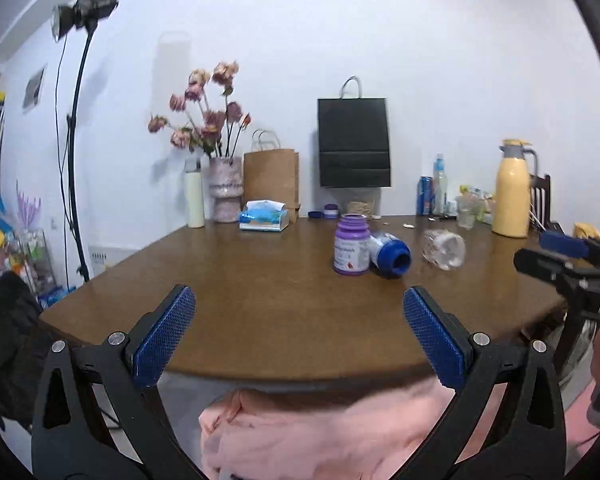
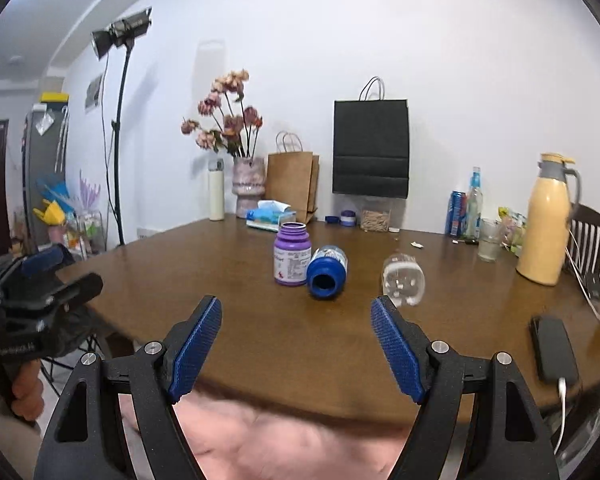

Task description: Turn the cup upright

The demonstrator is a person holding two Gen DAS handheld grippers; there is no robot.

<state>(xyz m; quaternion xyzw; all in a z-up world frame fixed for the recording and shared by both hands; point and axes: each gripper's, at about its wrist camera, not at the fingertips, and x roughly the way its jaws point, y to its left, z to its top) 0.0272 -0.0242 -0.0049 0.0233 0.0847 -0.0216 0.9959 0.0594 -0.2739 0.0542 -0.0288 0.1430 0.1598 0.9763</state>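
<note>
A clear glass cup (image 1: 444, 249) (image 2: 404, 280) lies on its side near the middle of the brown table (image 1: 260, 280) (image 2: 260, 320). Left of it a blue bottle (image 1: 390, 254) (image 2: 326, 268) also lies on its side, its mouth toward me, touching an upright purple bottle (image 1: 352, 246) (image 2: 292, 254). My left gripper (image 1: 298, 334) hovers open at the near table edge, well short of the cup. My right gripper (image 2: 296, 350) is open too, with nothing between its fingers, the cup just beyond its right fingertip (image 2: 380, 312).
Along the back wall stand a vase of dried flowers (image 2: 250, 188), a white flask (image 2: 216, 192), paper bags (image 2: 370, 148), a tissue box (image 2: 270, 216), cans, a drinking glass (image 2: 489, 240) and a yellow jug (image 2: 546, 220). A phone (image 2: 554, 348) on a cable lies at right. Pink cloth covers a lap below.
</note>
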